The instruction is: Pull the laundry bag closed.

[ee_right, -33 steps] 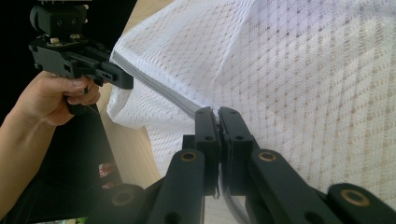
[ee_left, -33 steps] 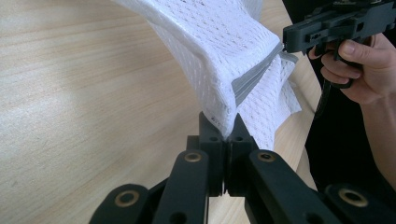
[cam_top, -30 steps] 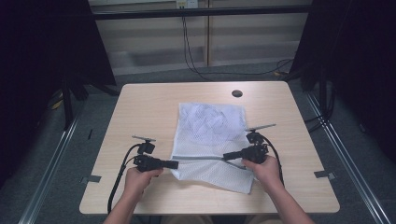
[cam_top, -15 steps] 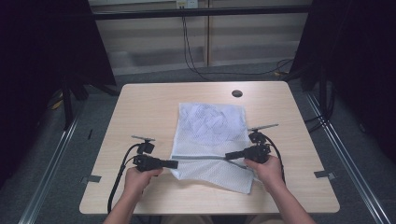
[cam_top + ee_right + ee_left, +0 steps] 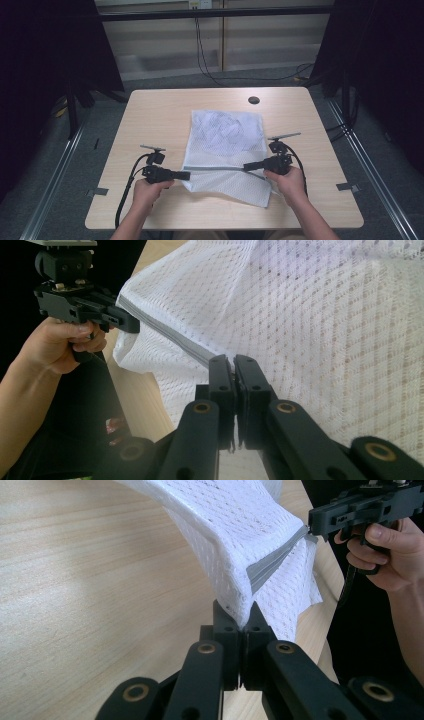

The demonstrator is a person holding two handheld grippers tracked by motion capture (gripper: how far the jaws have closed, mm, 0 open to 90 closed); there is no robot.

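two grippers hold one white mesh bag (image 5: 225, 150) across its near end, over the front half of the counter (image 5: 150, 115). the left gripper (image 5: 239, 622) is clamped on the bag's corner, where the grey zipper (image 5: 272, 567) starts; a fold of mesh rises from between its closed jaws. the right gripper (image 5: 234, 371) is clamped at the zipper's other end, jaws together on what looks like the pull or the tape beside it; i cannot tell which. in the high view the zipper runs as a taut grey line between the left gripper (image 5: 184, 175) and the right gripper (image 5: 248, 166). the bag's far part lies flat on the counter, with crumpled cloth inside.

the step in hand looks like working the zipper, with the bag stretched to keep the track straight. the next move calls for the left gripper to stay anchored while the right one draws along the line of the zipper, level and without twisting, so the mesh does not bunch or slip out.
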